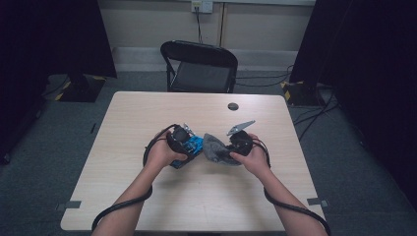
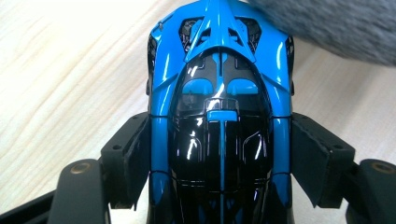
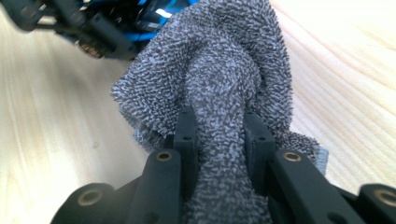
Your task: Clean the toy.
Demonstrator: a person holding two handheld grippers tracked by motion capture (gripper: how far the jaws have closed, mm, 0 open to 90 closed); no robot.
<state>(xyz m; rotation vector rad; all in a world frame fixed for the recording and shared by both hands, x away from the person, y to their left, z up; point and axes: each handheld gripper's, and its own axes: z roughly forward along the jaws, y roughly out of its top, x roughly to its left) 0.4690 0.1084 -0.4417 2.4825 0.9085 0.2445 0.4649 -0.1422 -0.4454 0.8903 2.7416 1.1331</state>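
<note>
We see one toy car (image 2: 219, 116), blue and black, and one grey cloth (image 3: 224, 84), both at mid-table (image 1: 123, 113). Left gripper (image 2: 219, 154) is clamped on the car's flanks, nose pointing away from its camera. Right gripper (image 3: 219, 140) is clenched on a bunched fold of the cloth, which touches the car. One chair (image 1: 199, 66) behind the table, one dark disc (image 1: 233, 106) on it. No readable writing or brand anywhere.
</note>
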